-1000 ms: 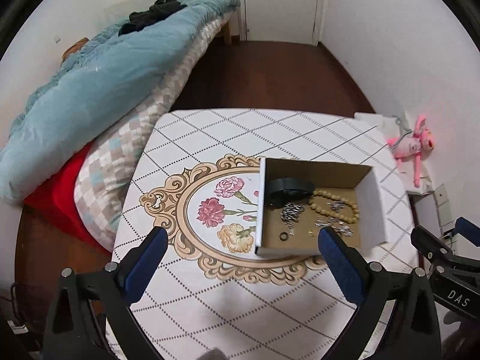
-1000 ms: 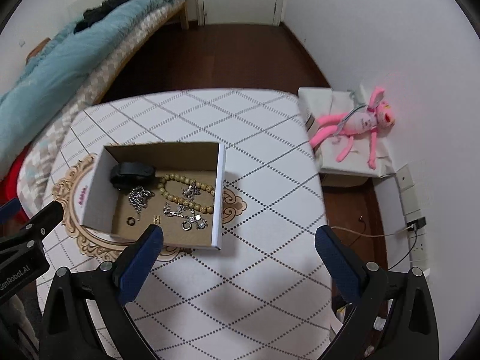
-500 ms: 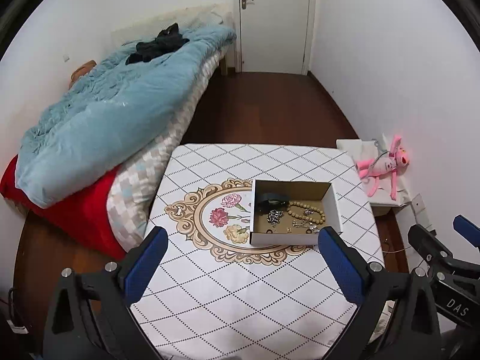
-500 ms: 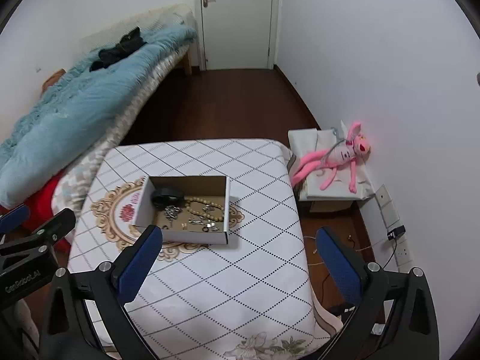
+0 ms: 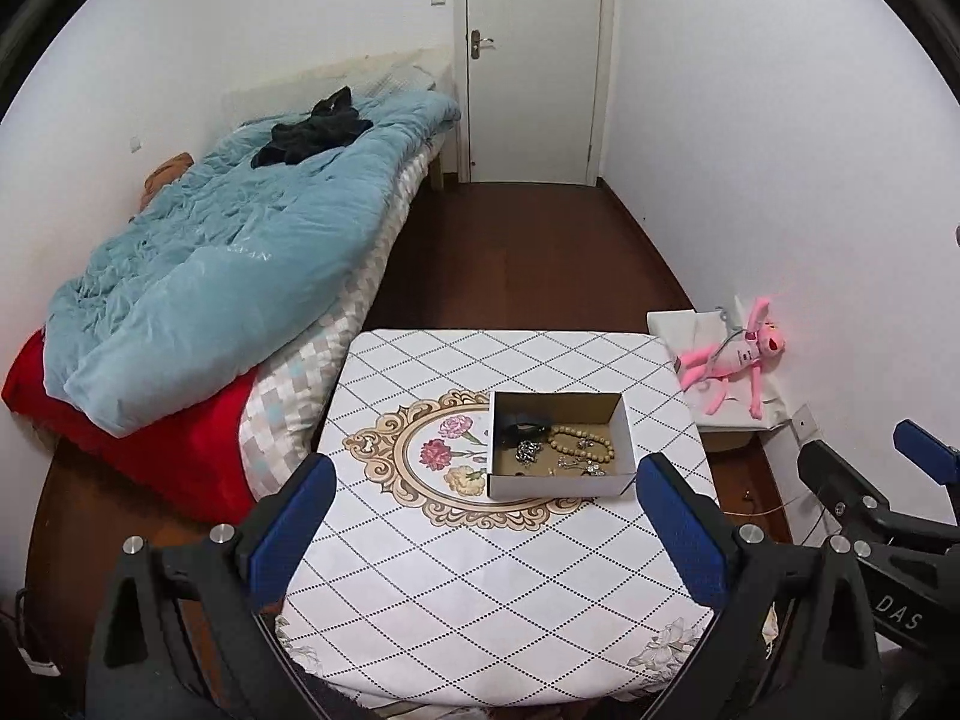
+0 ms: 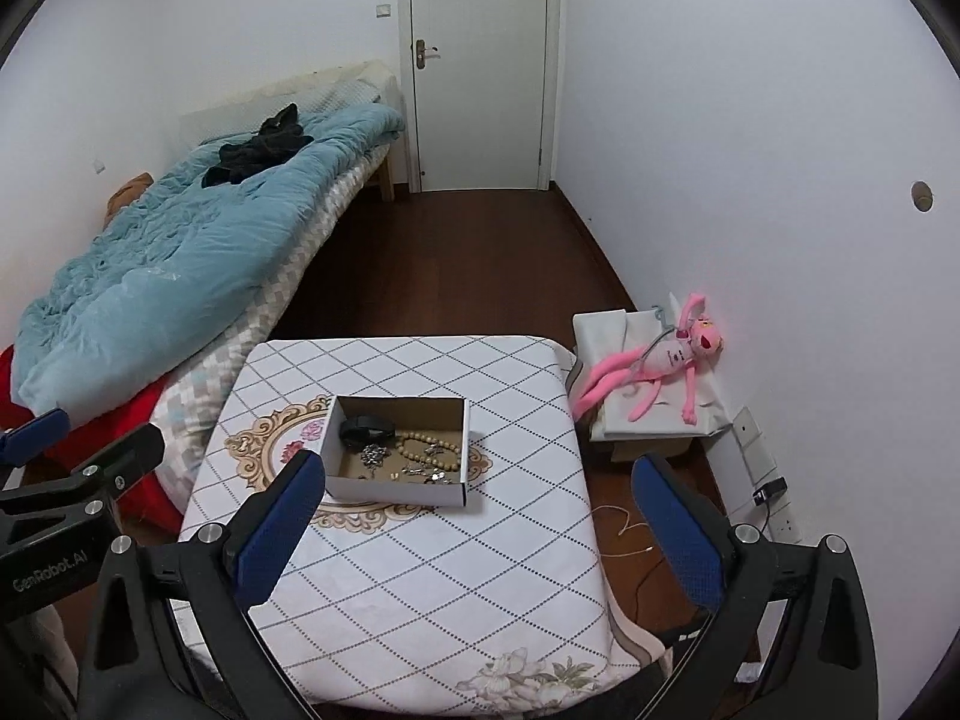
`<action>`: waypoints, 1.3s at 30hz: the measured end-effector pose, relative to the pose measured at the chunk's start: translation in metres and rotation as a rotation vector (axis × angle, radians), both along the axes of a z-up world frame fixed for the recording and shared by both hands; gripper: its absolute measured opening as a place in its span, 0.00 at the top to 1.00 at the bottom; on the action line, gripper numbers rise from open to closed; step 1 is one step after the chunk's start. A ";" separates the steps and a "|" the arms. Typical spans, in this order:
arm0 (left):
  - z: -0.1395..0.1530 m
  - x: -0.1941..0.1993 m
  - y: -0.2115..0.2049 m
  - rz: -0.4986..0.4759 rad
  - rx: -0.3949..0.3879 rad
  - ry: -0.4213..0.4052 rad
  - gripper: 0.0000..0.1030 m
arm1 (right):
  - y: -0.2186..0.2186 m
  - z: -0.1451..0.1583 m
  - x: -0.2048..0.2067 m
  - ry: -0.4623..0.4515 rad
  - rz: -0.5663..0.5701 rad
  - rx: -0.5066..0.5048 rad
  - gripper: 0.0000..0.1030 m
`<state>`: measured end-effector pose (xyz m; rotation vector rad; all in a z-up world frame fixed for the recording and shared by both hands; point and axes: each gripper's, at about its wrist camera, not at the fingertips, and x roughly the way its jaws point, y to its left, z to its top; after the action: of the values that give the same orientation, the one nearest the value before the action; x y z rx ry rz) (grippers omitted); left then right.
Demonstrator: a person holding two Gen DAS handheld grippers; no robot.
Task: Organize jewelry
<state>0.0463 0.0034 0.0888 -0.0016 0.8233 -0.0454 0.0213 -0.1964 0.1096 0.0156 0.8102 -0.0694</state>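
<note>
An open cardboard box [image 5: 558,485] [image 6: 396,491] sits on the small table [image 5: 480,588] [image 6: 420,588] with the diamond-patterned cloth. Inside lie a tan bead bracelet [image 5: 581,441] [image 6: 427,449], a black band [image 5: 523,421] [image 6: 365,427] and several small silver pieces [image 5: 528,451] [image 6: 373,455]. My left gripper [image 5: 486,525] hovers high above and well back from the table's near side, open and empty. My right gripper [image 6: 477,516] hangs just as high and far back, open and empty. Each gripper shows at the edge of the other's view.
A bed with a blue quilt [image 5: 228,264] [image 6: 180,264] runs along the left wall and touches the table. A pink plush toy [image 5: 735,354] [image 6: 660,360] lies on a white box by the right wall. Cables [image 6: 630,531] trail on the dark floor. A shut door [image 5: 534,60] stands at the far end.
Both grippers have pulled up and back from the table, so the box looks much smaller and the whole room has come into view. Both stay open and empty.
</note>
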 end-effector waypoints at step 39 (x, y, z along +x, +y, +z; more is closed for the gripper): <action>-0.084 0.119 -0.009 0.037 0.062 0.317 0.00 | -0.010 -0.084 0.137 0.313 0.004 -0.022 0.00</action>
<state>0.1652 -0.0054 0.0045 0.0352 1.1413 0.0156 0.1587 -0.2060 0.0260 -0.0175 1.1221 -0.0783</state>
